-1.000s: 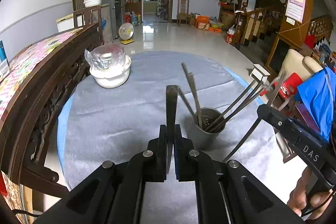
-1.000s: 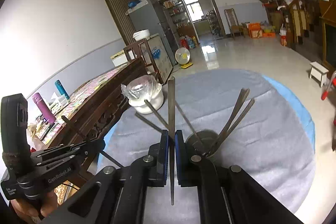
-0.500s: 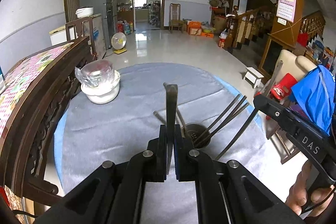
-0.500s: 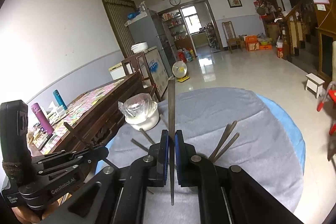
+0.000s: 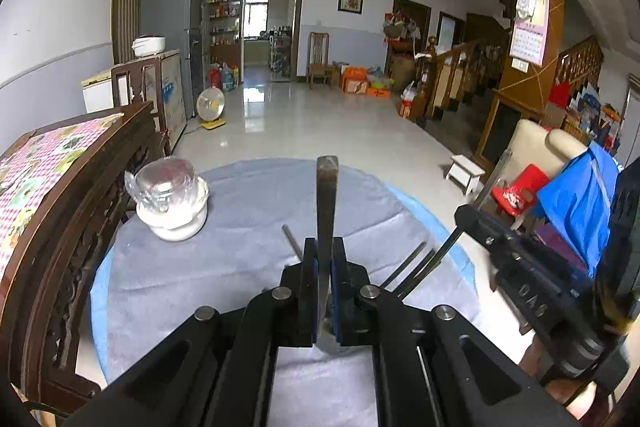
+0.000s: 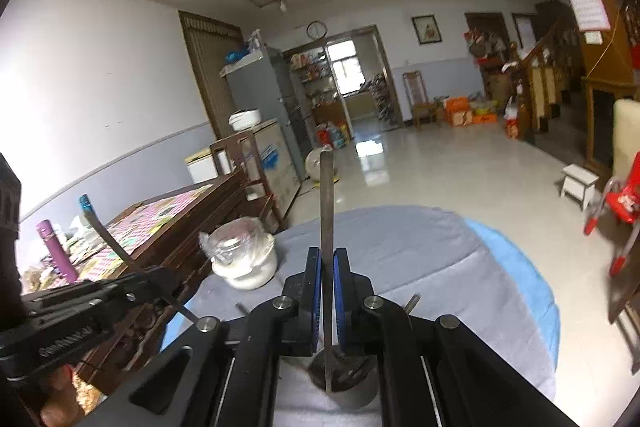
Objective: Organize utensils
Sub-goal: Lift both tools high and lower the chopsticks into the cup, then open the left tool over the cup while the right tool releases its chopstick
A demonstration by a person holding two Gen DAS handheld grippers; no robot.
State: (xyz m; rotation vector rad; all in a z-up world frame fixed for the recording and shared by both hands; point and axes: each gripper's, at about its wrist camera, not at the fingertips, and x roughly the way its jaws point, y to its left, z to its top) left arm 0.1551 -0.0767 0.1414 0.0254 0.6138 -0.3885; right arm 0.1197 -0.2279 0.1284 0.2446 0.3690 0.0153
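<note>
Two grippers are in view, each clamped on one metal utensil. The left gripper (image 5: pixel 324 259) has its jaws closed tight on a flat dark-tipped utensil (image 5: pixel 327 195), which stands upright above the pads. The right gripper (image 6: pixel 327 275) has its jaws pressed shut on a slim grey utensil (image 6: pixel 326 203), also upright, its lower end hanging over the mouth of the metal holder cup (image 6: pixel 344 385).

The holder cup stands on the round table (image 6: pixel 432 259) under a grey cloth, and is largely hidden behind the right gripper's fingers. Further utensil handles (image 5: pixel 404 269) lean out of the cup towards its right in the left wrist view; one more handle (image 5: pixel 291 242) pokes out to its left. What kind each utensil is cannot be told.

A white bowl (image 5: pixel 174 215) topped with a clear plastic wrap sits well apart from the cup, towards the table's far left edge. A dark wooden bench (image 5: pixel 68 211) stands just beside the table on that same side.
</note>
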